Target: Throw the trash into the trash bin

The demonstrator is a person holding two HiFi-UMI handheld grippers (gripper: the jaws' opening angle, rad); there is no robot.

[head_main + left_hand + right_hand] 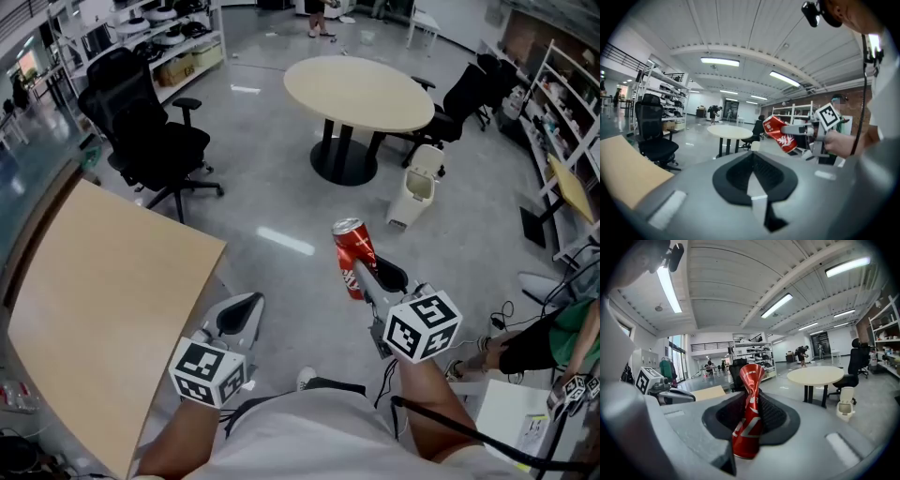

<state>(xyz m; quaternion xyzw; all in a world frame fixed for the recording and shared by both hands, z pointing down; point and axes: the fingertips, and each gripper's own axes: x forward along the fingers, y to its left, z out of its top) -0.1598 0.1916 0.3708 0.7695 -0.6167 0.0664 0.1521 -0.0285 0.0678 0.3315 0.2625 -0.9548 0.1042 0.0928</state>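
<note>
Head view | right gripper [371, 273] fingers clamp can [349, 238], partly covered | left gripper [242, 311] fingers together

A round beige table [361, 92] stands beyond a black office chair [141, 131], a wooden desk [94, 309] nearer.

Your right tongs [751, 397] are clamped on a crushed red can [746, 432]. It stands upright between them, pinched end on top. Ahead and to the right is a round table [814, 375]. A small white trash bin [844, 409], lid raised, sits on the floor just beside it. Your left tongs [686, 397] show at the left edge, marker cube [647, 379] facing the camera.
</note>
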